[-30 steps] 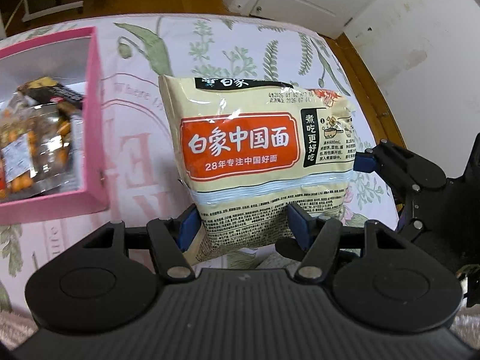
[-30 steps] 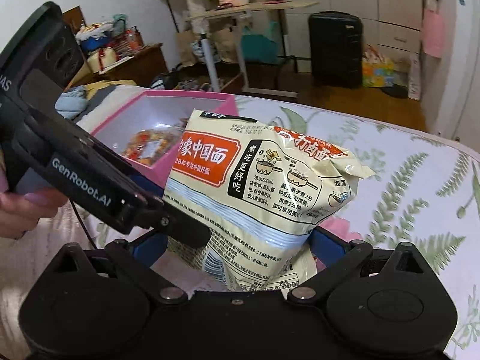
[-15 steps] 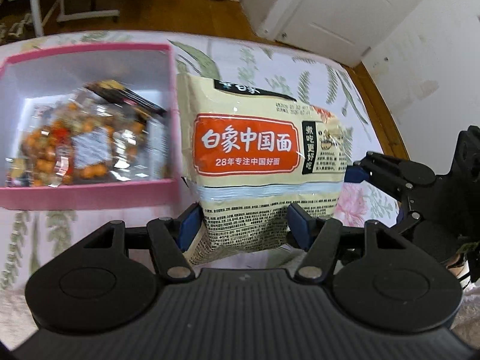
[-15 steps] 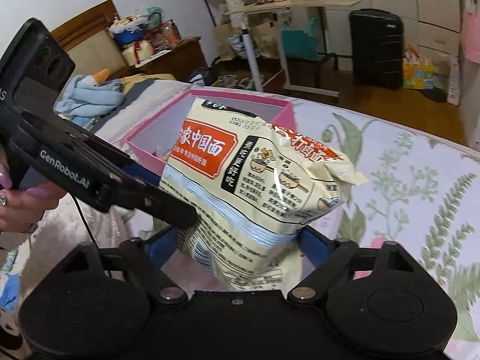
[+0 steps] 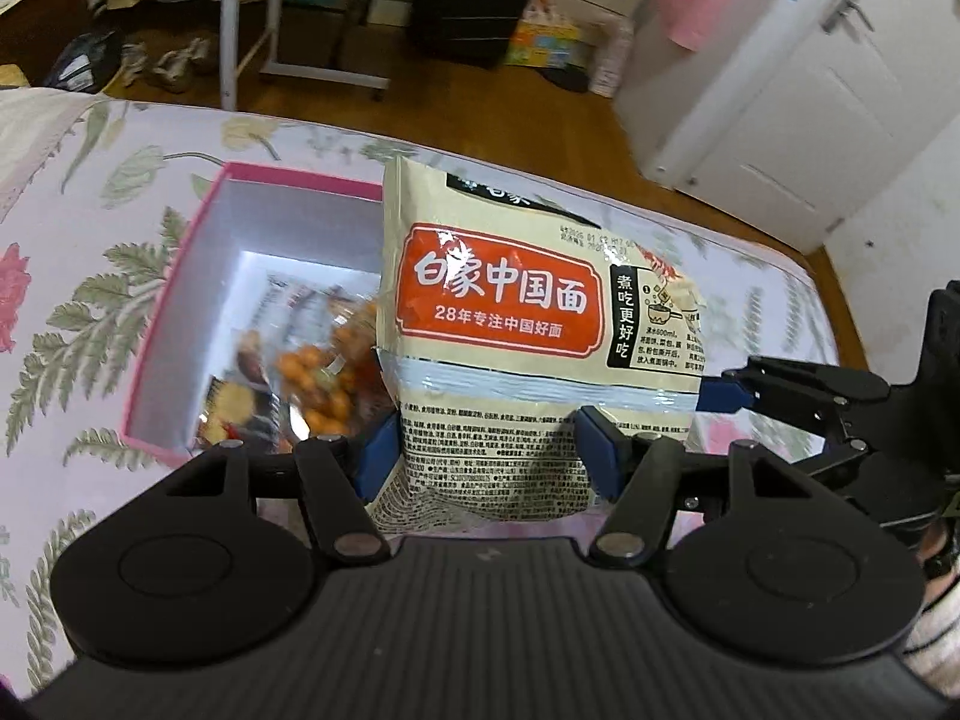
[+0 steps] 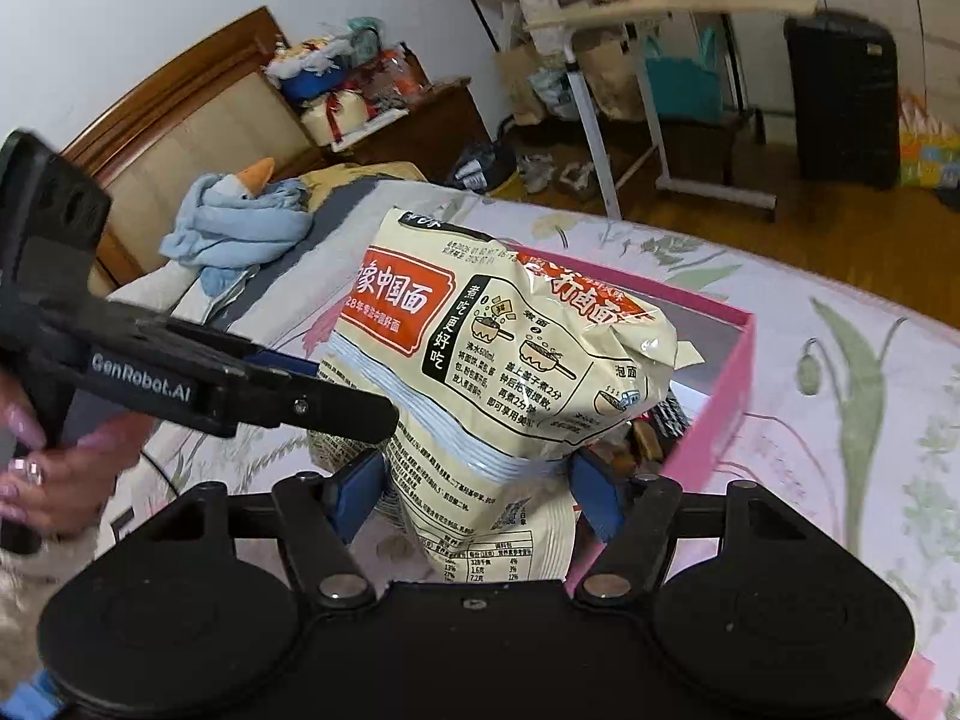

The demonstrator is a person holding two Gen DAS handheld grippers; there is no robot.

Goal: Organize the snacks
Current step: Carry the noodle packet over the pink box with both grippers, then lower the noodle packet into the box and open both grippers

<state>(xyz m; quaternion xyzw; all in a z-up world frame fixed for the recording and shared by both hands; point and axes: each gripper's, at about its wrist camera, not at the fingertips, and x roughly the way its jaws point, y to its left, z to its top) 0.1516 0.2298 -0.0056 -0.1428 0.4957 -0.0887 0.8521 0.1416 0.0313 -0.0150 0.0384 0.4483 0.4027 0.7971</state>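
Observation:
A cream instant noodle packet (image 5: 528,324) with an orange label is held upright above the bed, over the right side of a pink box (image 5: 180,294). My left gripper (image 5: 486,450) is shut on the packet's lower end. My right gripper (image 6: 474,489) is shut on the same packet (image 6: 510,360) from its other side. The right gripper's fingers (image 5: 780,390) show at the right of the left wrist view. The box (image 6: 720,396) holds a clear bag of orange snacks (image 5: 312,384), partly hidden behind the packet.
The box sits on a floral bedspread (image 5: 78,300). Beyond the bed are a wooden floor, a rolling table (image 6: 660,90), a black suitcase (image 6: 840,96) and a white door (image 5: 810,90). A blue cloth (image 6: 240,222) lies near the wooden headboard.
Both grippers have carried the noodle packet to the left, from beside the pink box to over its right side. Both grips are unchanged.

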